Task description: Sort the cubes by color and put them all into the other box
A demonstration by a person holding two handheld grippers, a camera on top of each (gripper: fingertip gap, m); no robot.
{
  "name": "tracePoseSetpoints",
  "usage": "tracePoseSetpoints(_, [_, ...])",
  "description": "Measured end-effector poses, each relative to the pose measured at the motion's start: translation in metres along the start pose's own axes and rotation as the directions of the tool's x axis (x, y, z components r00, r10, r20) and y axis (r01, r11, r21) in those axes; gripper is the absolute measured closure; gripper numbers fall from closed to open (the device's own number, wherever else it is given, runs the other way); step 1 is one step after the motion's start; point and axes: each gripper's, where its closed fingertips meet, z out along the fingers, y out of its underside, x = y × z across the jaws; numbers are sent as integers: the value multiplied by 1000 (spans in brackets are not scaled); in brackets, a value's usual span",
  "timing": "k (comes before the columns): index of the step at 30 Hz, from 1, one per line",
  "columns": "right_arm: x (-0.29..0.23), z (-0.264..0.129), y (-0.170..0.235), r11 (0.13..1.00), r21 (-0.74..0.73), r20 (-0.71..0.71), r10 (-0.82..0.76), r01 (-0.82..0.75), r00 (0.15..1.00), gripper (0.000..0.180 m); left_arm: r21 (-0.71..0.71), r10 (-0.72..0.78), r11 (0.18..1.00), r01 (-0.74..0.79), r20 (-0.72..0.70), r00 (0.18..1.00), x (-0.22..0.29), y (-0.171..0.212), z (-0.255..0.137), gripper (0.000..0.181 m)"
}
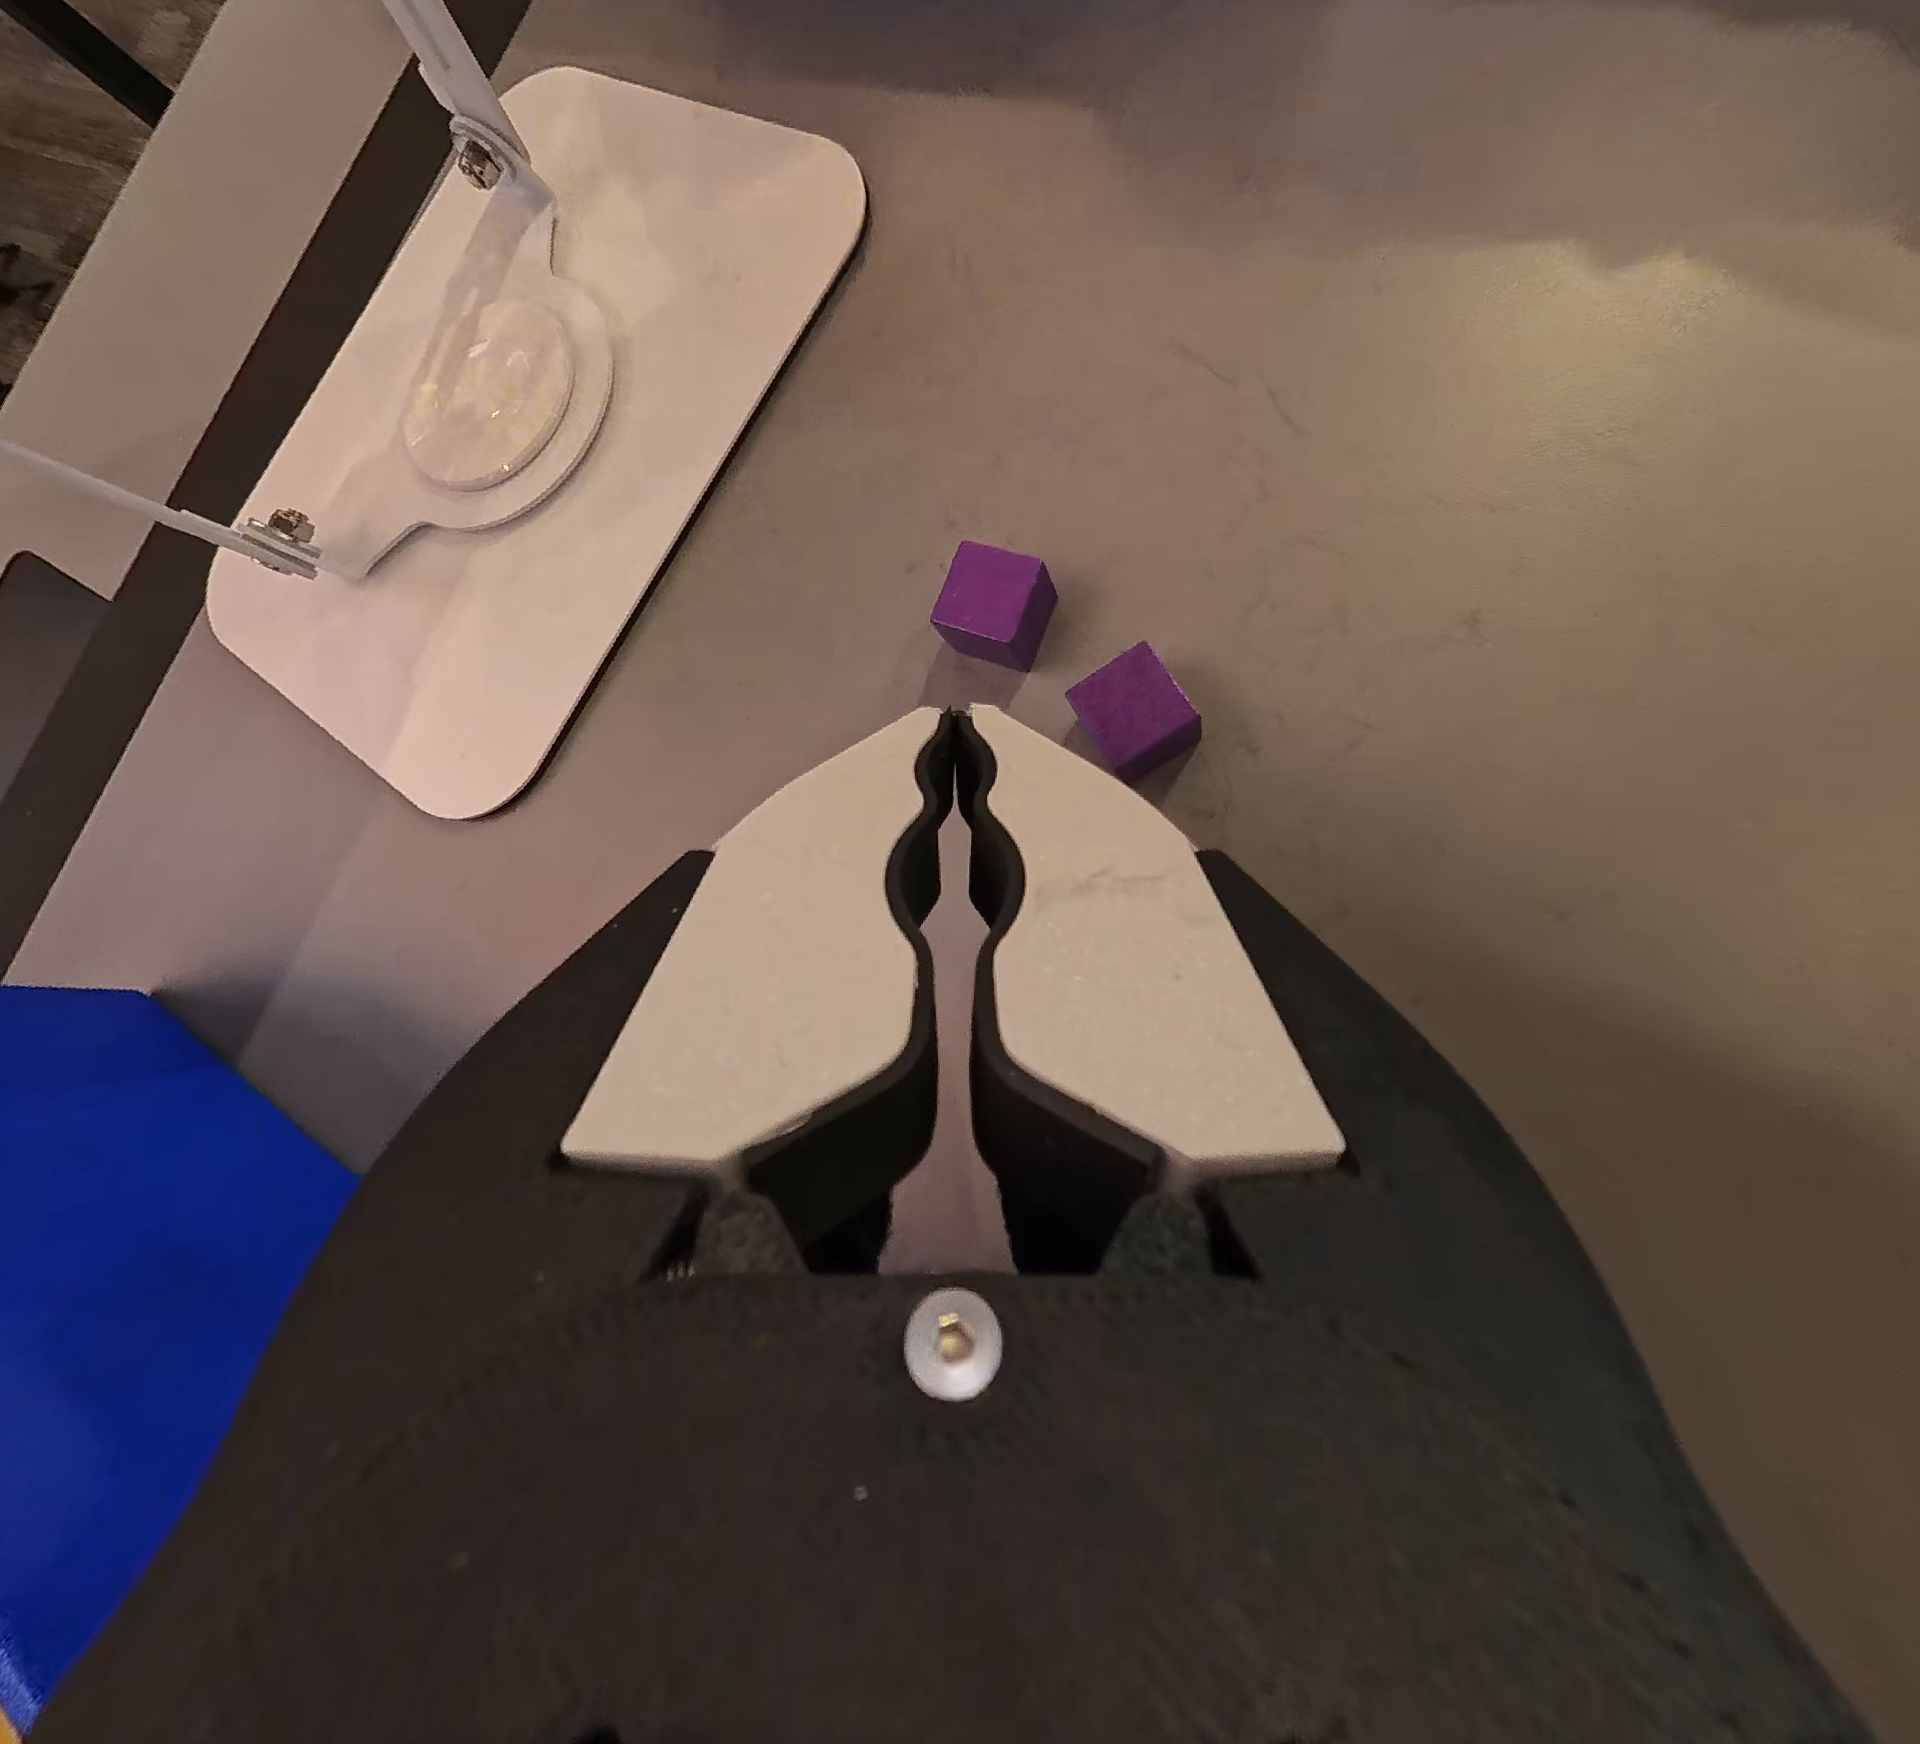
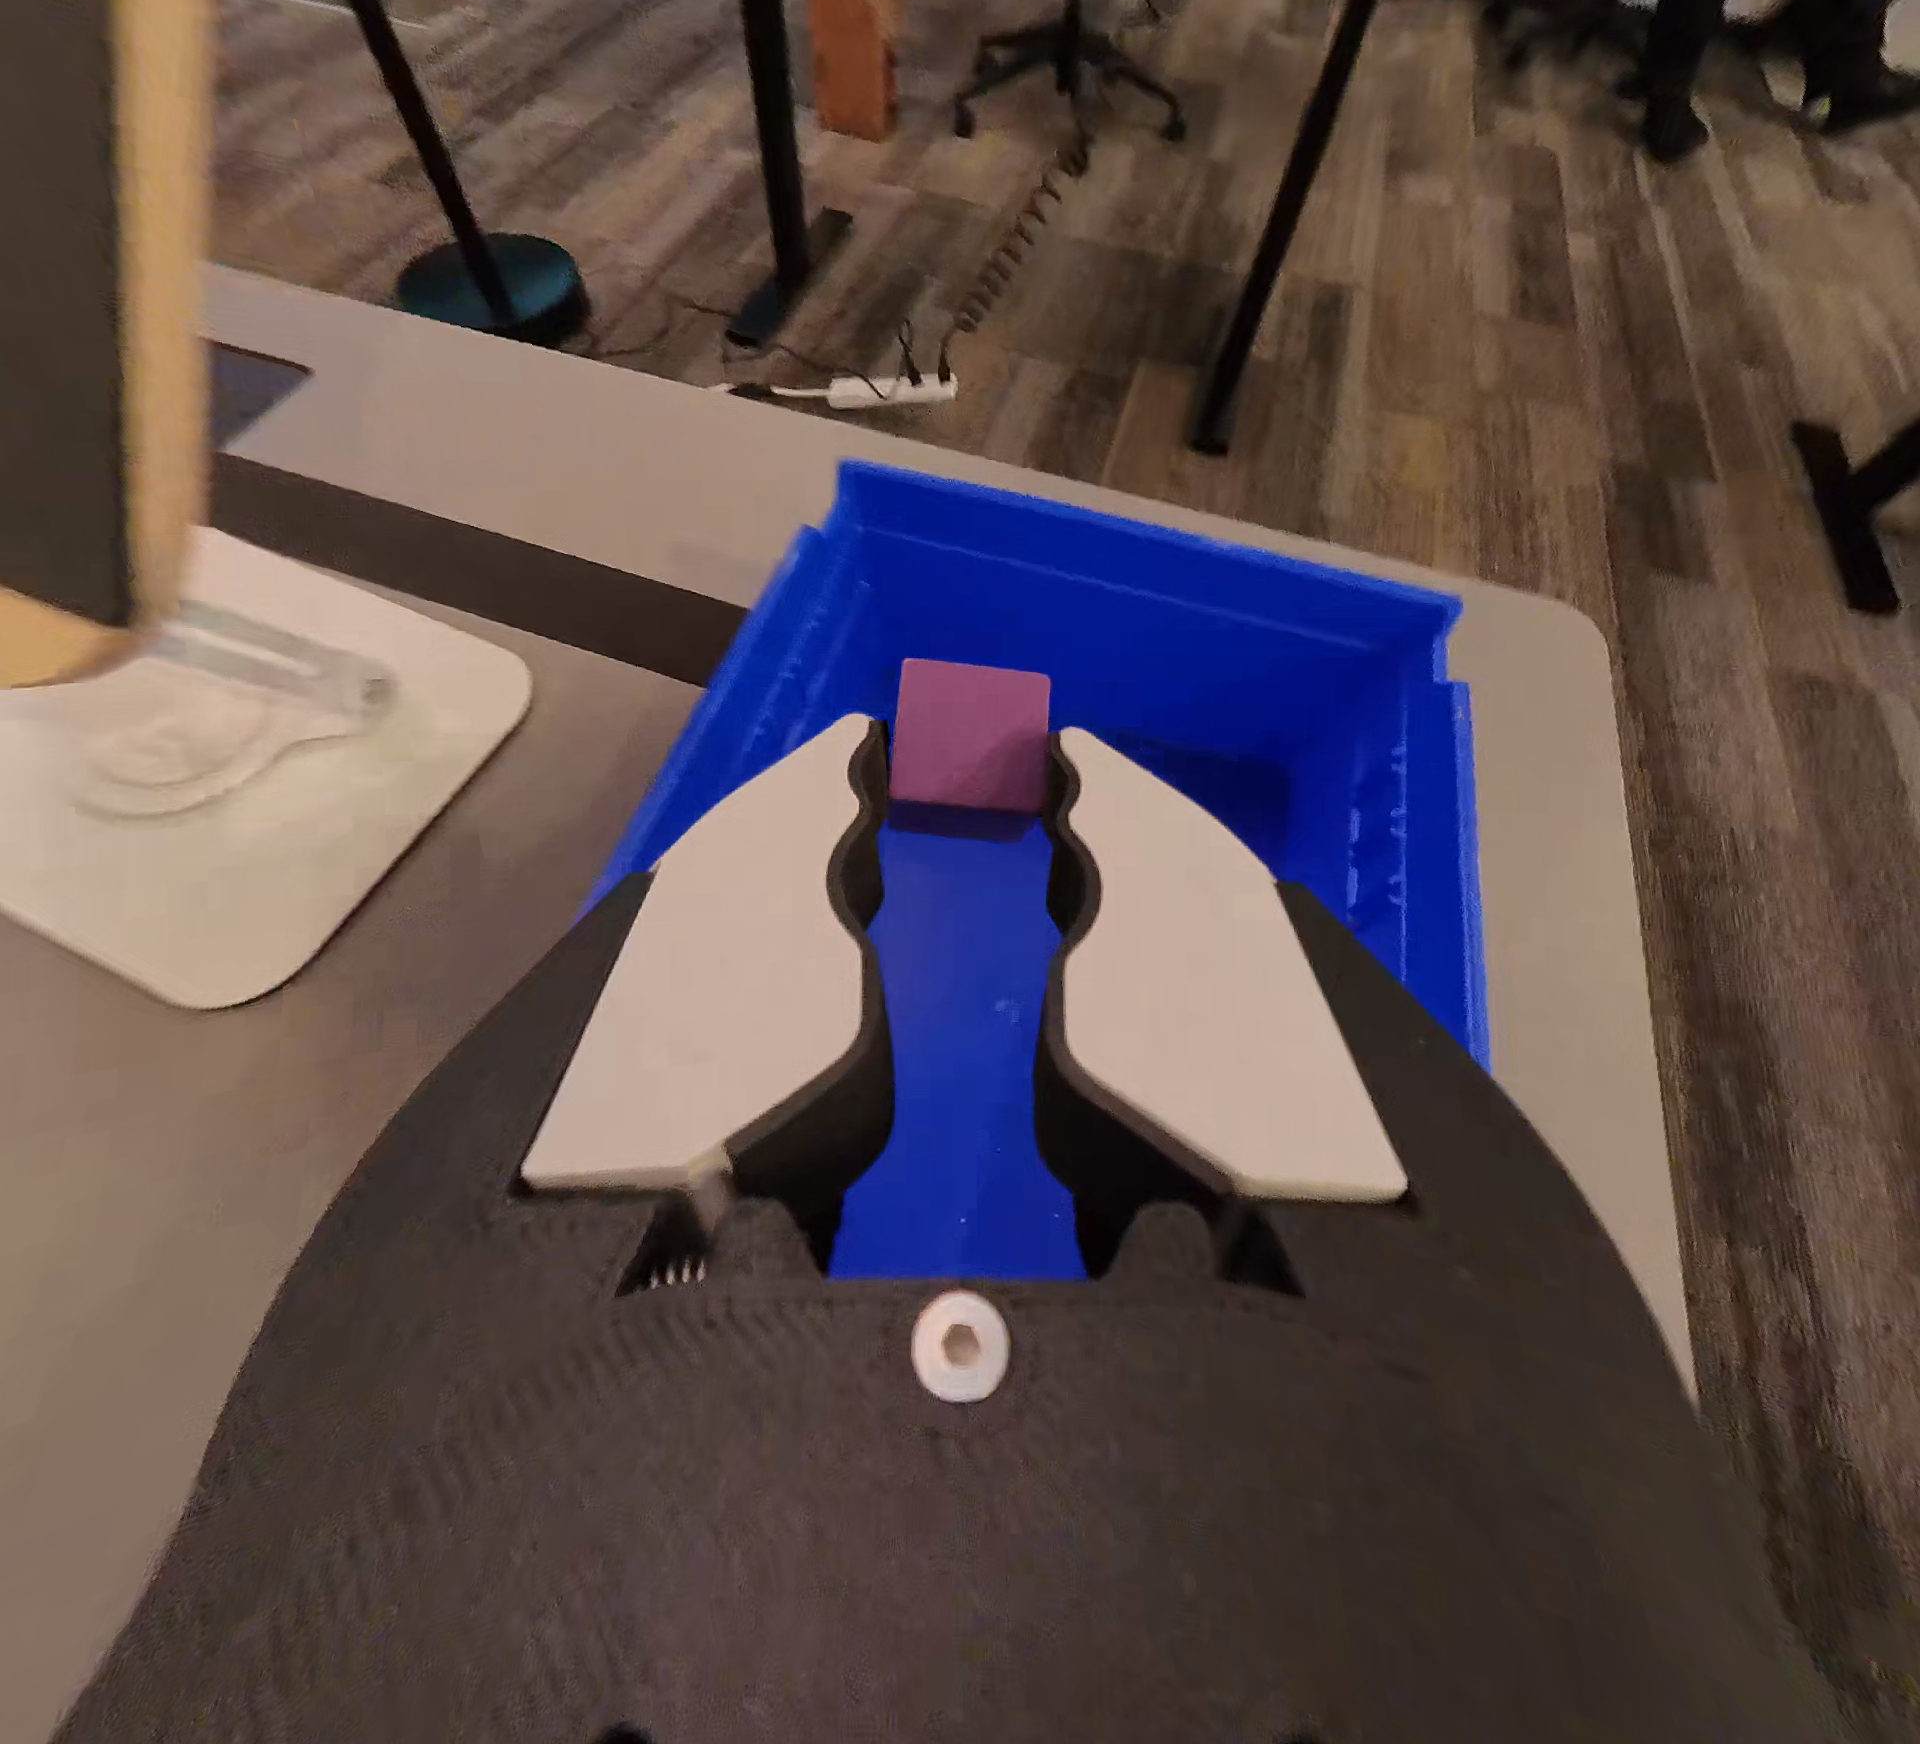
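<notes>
In the left wrist view two purple cubes lie on the grey table: one [image 1: 992,605] just beyond my left gripper's tips and one [image 1: 1134,707] a little to their right. My left gripper [image 1: 954,713] is shut and empty, above the table. In the right wrist view my right gripper [image 2: 971,738] is shut on a purple cube [image 2: 972,730] and holds it over the open blue box [image 2: 1143,593]. The part of the box floor that shows holds no cubes.
A white stand base [image 1: 540,447] with a clear bracket sits left of the cubes and also shows in the right wrist view [image 2: 239,780]. A blue box corner [image 1: 125,1279] is at lower left. The table edge [image 2: 1621,863] runs just right of the blue box, with floor beyond. Left tips to right tips: about 45 centimeters.
</notes>
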Motion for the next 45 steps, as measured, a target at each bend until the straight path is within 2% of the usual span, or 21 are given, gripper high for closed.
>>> tracePoseSetpoints(4, [20, 36, 31, 994, -85, -54, 65, -69, 996, 151, -2, 3, 1000, -3, -9, 1000, 2, 0, 1, 181])
tracePoseSetpoints(13, [45, 90, 78, 960, -261, -154, 65, -104, 986, 150, -2, 7, 1000, -7, -25, 1000, 5, 0, 2, 181])
tracePoseSetpoints(24, [68, 115, 112, 915, -376, -223, 62, -144, 973, 150, -10, 10, 1000, -10, -36, 999, 7, 1, 4, 181])
tracePoseSetpoints(29, [66, 119, 122, 895, -413, -206, 90, -170, 974, 150, -14, 8, 1000, -9, -44, 999, 8, 1, 4, 181])
tracePoseSetpoints(37, [61, 108, 104, 914, -377, -185, 86, -151, 979, 136, -5, 4, 1000, -5, -35, 999, 6, -1, 2, 181])
tracePoseSetpoints(45, [22, 51, 32, 983, -181, -112, -4, -16, 994, 136, 27, -13, 1000, 13, -2, 1000, 0, -8, -3, 181])
